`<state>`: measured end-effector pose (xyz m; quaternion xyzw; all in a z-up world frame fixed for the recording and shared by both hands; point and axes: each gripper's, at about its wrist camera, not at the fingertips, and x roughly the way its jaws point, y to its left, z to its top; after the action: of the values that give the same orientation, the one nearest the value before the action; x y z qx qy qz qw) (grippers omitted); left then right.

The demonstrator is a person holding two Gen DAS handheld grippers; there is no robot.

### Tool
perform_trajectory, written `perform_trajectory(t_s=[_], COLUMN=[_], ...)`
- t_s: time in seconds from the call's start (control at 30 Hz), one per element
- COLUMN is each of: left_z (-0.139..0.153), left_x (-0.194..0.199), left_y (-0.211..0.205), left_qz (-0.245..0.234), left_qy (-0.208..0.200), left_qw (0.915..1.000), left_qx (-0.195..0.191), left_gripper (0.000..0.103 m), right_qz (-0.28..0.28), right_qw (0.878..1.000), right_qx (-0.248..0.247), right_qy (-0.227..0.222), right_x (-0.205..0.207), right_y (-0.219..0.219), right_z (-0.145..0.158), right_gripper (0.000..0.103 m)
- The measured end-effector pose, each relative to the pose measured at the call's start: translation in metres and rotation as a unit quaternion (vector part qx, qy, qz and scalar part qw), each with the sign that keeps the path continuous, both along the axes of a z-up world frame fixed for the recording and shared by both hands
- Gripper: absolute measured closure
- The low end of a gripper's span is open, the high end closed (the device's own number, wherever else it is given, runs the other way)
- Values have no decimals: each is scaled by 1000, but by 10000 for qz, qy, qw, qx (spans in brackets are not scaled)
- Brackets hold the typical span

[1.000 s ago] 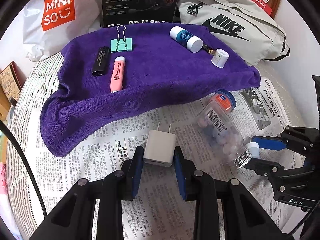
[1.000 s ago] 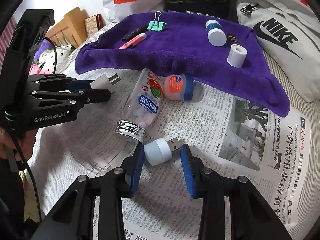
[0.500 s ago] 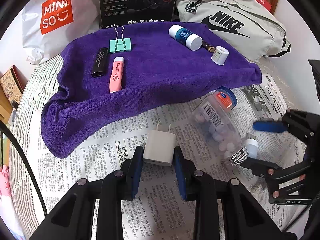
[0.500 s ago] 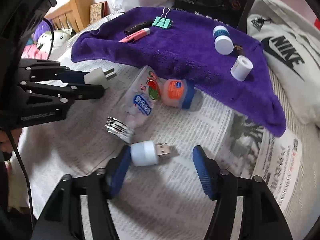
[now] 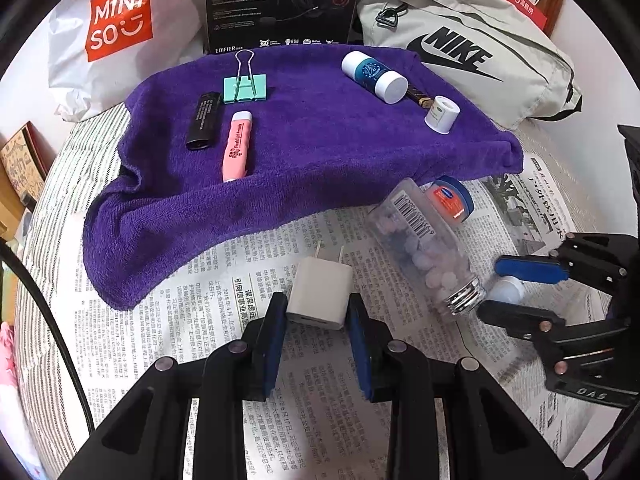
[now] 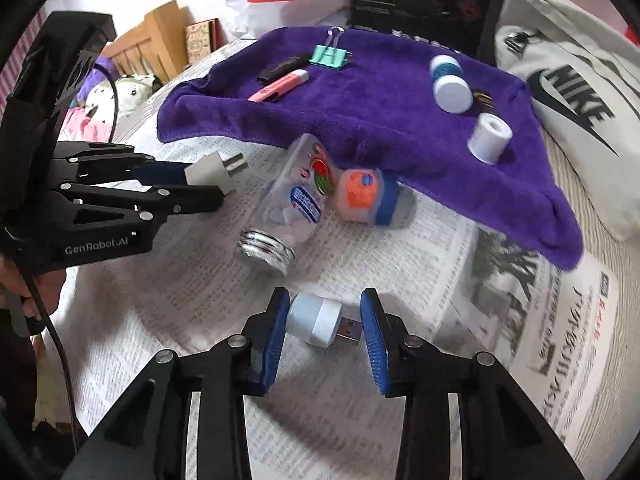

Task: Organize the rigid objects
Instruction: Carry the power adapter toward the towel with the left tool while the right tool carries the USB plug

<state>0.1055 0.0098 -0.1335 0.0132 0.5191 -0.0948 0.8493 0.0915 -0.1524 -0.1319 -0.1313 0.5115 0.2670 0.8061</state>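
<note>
My left gripper (image 5: 318, 312) was closed on one white plug adapter (image 5: 320, 294), a squarish block with two metal prongs pointing forward, gripped on its flat sides and held just above the newspaper (image 5: 224, 320). My right gripper (image 6: 325, 324) bracketed one small USB light (image 6: 316, 319), a pale blue-white cylinder with a metal connector pointing toward the right finger; the left finger touched its rounded end, but a narrow gap remained at the connector, so the jaws stood partly open with the item resting between them and not clamped. One clear plastic bottle (image 6: 292, 200) with a silver screw cap lay on its side on the newspaper, holding pale round pieces, and one small jar (image 6: 366, 196) with an orange label and blue lid lay touching it at the edge of the purple towel (image 5: 320, 160). On the towel I counted six items: one black stick (image 5: 204, 120), one pink highlighter (image 5: 238, 146), one mint binder clip (image 5: 245, 87), one blue-and-white bottle (image 5: 374, 76) on its side, one small white cylinder (image 5: 442, 114) standing upright, and one dark pen-like item (image 5: 418, 95) partly hidden between the last two. Behind the towel stood one white shopping bag (image 5: 116, 32), one black box (image 5: 280, 0) and one grey sports bag (image 5: 472, 52).
</note>
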Motion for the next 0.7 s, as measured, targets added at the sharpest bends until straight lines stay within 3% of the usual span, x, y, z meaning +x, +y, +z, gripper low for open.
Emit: perform_trajectory(t_s=[0.4, 0.7], left_z=[1, 0], left_x=[-1, -2], left_y=[-2, -4], left_qz=[59, 54], left_qy=[39, 20], left_qw=[9999, 9999], left_qx=[82, 130], left_gripper=[75, 75], right_qz=[-306, -653], right_qw=[9995, 9978], right_qx=[-93, -79], right_qy=[20, 15], right_x=[-1, -14], right_y=[-23, -35], right_z=[-2, -2], right_gripper=[66, 56])
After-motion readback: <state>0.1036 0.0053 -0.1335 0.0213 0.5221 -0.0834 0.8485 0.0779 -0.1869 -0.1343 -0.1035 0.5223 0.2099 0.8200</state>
